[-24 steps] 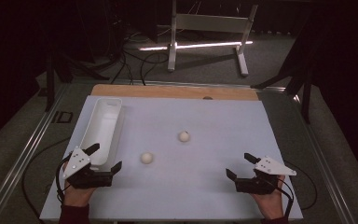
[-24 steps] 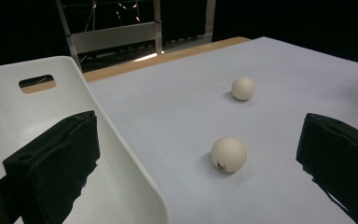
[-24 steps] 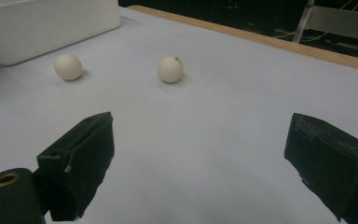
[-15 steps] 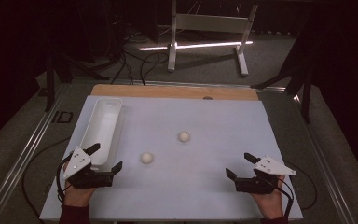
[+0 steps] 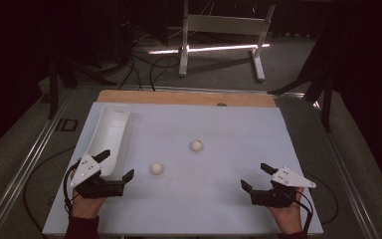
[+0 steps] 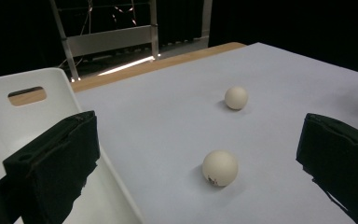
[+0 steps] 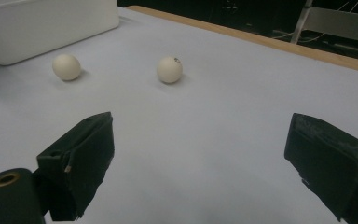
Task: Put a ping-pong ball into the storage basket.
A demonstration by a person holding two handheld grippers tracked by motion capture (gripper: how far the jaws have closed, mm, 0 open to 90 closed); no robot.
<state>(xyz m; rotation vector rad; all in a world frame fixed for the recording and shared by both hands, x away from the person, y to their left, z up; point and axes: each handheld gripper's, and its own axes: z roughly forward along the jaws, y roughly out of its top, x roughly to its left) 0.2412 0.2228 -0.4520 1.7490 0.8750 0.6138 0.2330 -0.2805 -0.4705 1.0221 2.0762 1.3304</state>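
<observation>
Both pairs of jaws stand spread wide with nothing between them: I hold the left gripper at the near left of the table and the right gripper at the near right, each low over the sheet and grasping nothing.

Going from big to small, the room beyond the table is dark, with a grey floor, a white metal frame standing at the far side, a bright strip of light under it and black cables looping on the floor. The table carries a pale sheet that covers nearly all of it; a strip of bare wood shows along the far edge.

A long white bin lies on the left side of the sheet, running from far to near, its near end just beside my left gripper. A hand slot is cut in its end wall. What I see of its inside holds nothing.

Two white balls rest on the open sheet, apart from each other and outside the bin. The nearer ball sits just right of my left gripper, ahead of its jaws and untouched. The farther ball lies near the middle of the sheet, well apart from both grippers.
</observation>
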